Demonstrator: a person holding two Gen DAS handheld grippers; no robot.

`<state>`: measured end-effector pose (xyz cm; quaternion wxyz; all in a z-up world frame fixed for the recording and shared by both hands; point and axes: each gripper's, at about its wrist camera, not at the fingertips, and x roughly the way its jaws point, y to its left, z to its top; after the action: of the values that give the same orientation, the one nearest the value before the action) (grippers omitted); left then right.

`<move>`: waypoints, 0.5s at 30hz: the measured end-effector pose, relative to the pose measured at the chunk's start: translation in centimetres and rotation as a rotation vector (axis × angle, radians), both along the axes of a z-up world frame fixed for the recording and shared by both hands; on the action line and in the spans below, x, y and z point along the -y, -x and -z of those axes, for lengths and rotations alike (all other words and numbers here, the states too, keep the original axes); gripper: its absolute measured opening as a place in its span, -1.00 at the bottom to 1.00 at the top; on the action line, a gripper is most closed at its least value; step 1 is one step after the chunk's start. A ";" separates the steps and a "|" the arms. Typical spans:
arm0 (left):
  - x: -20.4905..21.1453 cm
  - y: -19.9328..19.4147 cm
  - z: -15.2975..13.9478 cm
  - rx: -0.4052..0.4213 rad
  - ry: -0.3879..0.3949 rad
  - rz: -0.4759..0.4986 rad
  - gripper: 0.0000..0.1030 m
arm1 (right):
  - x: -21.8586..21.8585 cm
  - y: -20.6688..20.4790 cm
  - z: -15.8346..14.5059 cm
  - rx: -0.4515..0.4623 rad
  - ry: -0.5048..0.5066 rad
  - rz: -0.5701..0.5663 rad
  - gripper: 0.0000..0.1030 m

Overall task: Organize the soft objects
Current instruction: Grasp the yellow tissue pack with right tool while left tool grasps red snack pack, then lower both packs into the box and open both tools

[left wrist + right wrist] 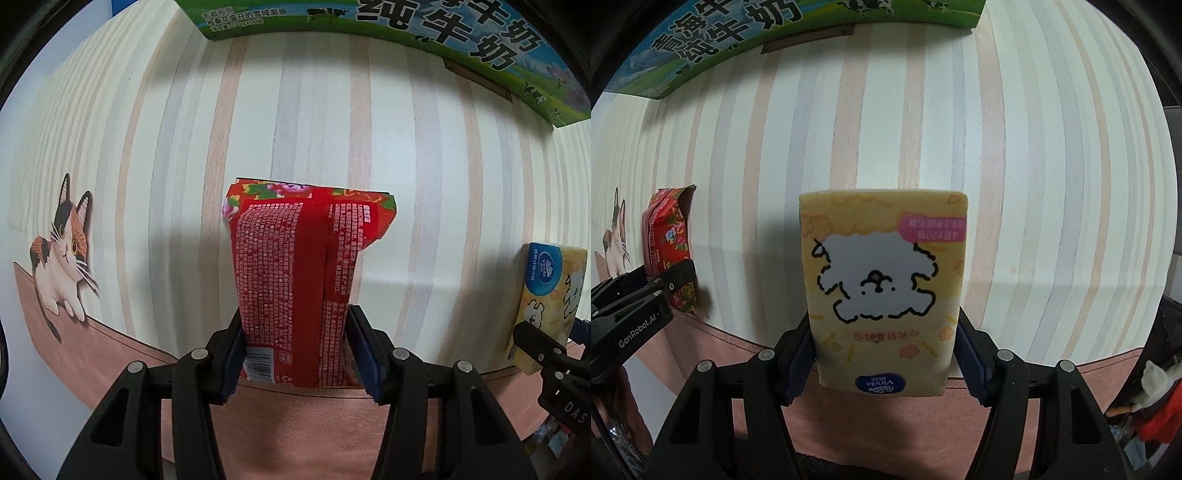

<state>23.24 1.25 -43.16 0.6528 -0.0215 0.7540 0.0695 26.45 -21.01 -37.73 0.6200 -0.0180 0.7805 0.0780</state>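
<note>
A red flowered packet [295, 280] is clamped upright by its lower end in the left tongs [295, 354], a yellow tissue pack [884, 291] likewise in the right tongs [882, 363]. Both are held clear above the striped tabletop [147, 147], probably so they can be carried without dragging. A green milk carton [424, 40] is seen at the far edge, a cat print [64, 254] at the left.
</note>
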 end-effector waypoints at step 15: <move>0.9 -5.8 -14.5 0.180 0.133 0.077 -0.15 | -5.6 0.7 -9.3 0.162 -0.255 0.006 0.28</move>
<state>29.07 0.35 -28.62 0.7173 -0.0418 0.6955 -0.0081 25.73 -15.37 -28.42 0.6786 0.0569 0.7116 0.1728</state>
